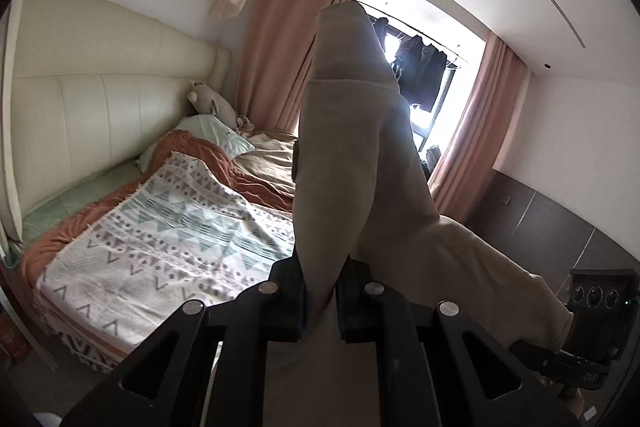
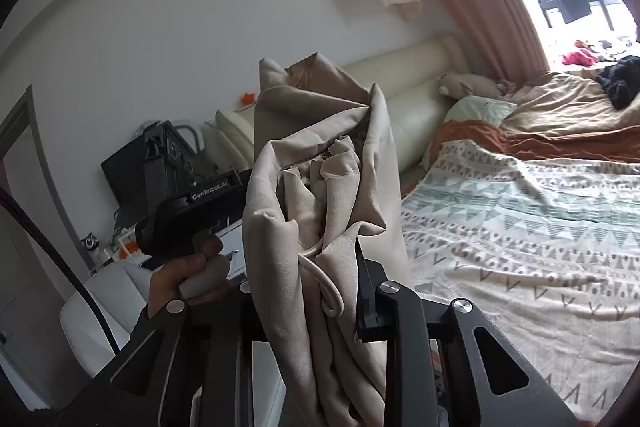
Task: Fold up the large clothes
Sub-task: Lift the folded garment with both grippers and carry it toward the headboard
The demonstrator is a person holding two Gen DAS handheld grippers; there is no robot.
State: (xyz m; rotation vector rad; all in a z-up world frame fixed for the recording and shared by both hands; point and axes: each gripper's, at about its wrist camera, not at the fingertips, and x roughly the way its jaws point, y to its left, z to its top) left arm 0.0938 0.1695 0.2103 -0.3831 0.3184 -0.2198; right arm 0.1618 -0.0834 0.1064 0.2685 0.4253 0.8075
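Note:
A large beige garment (image 1: 352,155) with a drawstring hangs in the air between both grippers, above the bed. My left gripper (image 1: 320,291) is shut on one part of it; the cloth rises ahead of the jaws and drapes right toward the other gripper's body (image 1: 600,311). My right gripper (image 2: 320,267) is shut on a bunched part of the same garment (image 2: 320,163), with its white drawstring (image 2: 324,283) looped near the jaws. The left gripper's body (image 2: 192,203) and the hand holding it show at left in the right wrist view.
A bed with a patterned white and teal blanket (image 1: 168,239) (image 2: 520,227), an orange blanket, pillows and a cream headboard (image 1: 100,107) lies below. Pink curtains (image 1: 280,47) frame a bright window. A nightstand with clutter (image 2: 132,227) stands at left.

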